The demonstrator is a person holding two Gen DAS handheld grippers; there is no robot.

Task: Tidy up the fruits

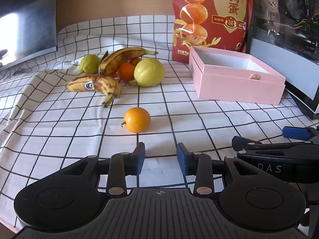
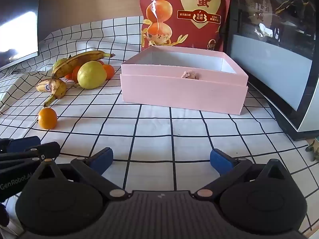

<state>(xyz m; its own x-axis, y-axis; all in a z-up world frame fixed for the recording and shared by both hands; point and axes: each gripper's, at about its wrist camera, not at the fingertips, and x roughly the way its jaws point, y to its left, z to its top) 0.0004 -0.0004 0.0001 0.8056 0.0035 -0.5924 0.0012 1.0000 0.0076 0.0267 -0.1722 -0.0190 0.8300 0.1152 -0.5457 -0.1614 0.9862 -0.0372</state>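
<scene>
My left tool (image 1: 161, 158) hovers low over the desk (image 1: 199, 119), its blue pads set narrowly apart with nothing between them. My right tool (image 2: 161, 162) has its fingers spread wide, also empty, and its black linkage shows at the right edge of the left view.

The desk wears a white cloth with a black grid, rumpled into soft folds toward the back. Just ahead of my left tool sits a lone orange (image 1: 137, 119), round and glossy, its short stem pointing left. Nothing lies between it and the pads.

Farther back the other fruit huddles together: a spotted banana with a blue sticker (image 1: 93, 85) lies roughly crosswise, its stem curving down toward me; a second banana (image 1: 121, 58) rests on top of the heap, its long axis rising to the right. A large smooth yellow-green fruit (image 1: 149, 72) touches a small orange (image 1: 127, 71), and a smaller green fruit (image 1: 89, 64) sits at the heap's left.

To the right stands a pink cardboard box (image 2: 183, 91), open-topped, white inside, with a small brownish lump (image 2: 190, 74) in it. A shiny red snack bag (image 2: 185, 14) stands upright behind the box.
</scene>
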